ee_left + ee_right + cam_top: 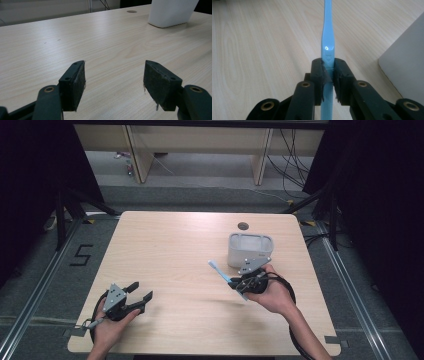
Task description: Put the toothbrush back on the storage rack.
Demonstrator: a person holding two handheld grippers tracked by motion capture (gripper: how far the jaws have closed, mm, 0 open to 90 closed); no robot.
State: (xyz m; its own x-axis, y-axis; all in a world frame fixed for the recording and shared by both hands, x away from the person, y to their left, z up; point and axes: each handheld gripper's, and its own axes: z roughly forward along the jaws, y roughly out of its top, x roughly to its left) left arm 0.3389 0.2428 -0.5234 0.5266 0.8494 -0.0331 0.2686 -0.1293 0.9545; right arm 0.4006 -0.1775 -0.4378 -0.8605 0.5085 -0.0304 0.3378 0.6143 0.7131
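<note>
I have the right gripper [328, 72] clamped on a light blue toothbrush [328, 47], its jaws closed tight on the ribbed part of the handle. The handle is slim and glossy, narrowing at a waist just past the pads, and a small glint sits on it there. From the high view the toothbrush [220, 271] sticks out of the gripper [239, 282] toward the table's left, tilted a little up, with the pale brush head at its far end. It hangs above the wood, just in front of the white container [250, 250] and to its left.

My left gripper [142, 295] sits well to the left of the container, near the table's front edge, jaws standing wide with nothing between them; in the left gripper view its black pads [76, 85] look frayed at the edges.

The table [175, 250] is pale wood grain with rounded corners and a small round cable hole [243, 225] just behind the container. Beyond it lie grey floor, a "5" mark [81, 255] in black tape, light wooden furniture legs [137, 155] and loose cables [292, 160].
</note>
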